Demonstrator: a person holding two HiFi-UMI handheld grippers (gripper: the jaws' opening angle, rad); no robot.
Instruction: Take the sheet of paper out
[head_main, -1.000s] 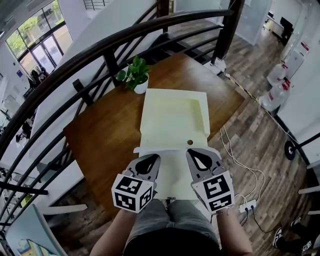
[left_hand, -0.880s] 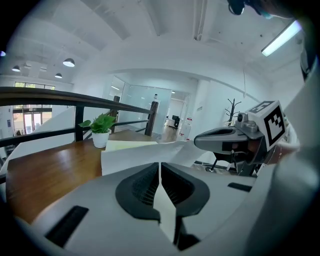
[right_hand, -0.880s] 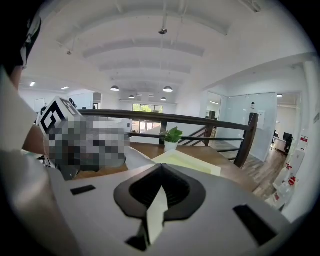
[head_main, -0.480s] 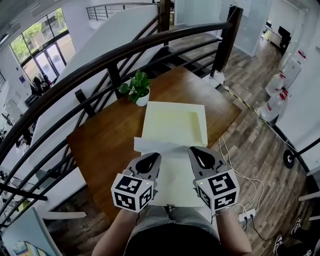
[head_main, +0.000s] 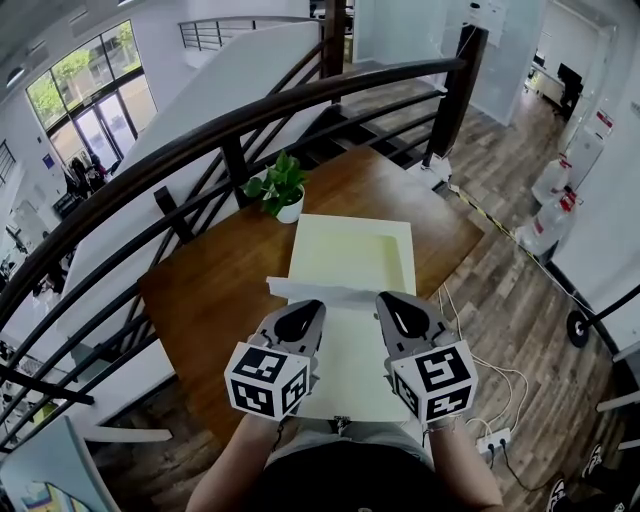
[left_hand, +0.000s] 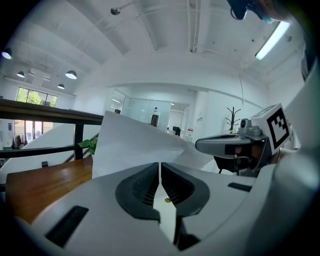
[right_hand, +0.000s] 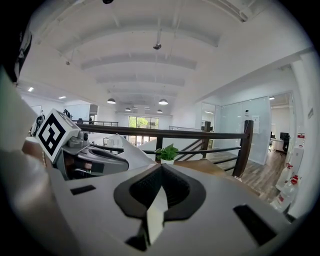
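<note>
Left tool (head_main: 300, 320) clamped on the white rectangular sheet of paper (head_main: 350, 350); the left gripper view shows its jaws together with paper rising past them. Right tool (head_main: 400, 318) likewise closed, a strip of the sheet pinched between its jaws. Sheet held at lower centre of frame, spanning both tools, long axis running up-frame. Its far edge meets the near edge of the pale yellow flat rectangular folder (head_main: 352, 250) directly above; cannot tell if any part is inside. Judgement: sheet nearly or fully out; next pull goes down-frame along that axis, both tools equally near. Folder lies on the brown wooden counter (head_main: 210, 290); small green potted plant (head_main: 280, 188) off its upper-left corner.
</note>
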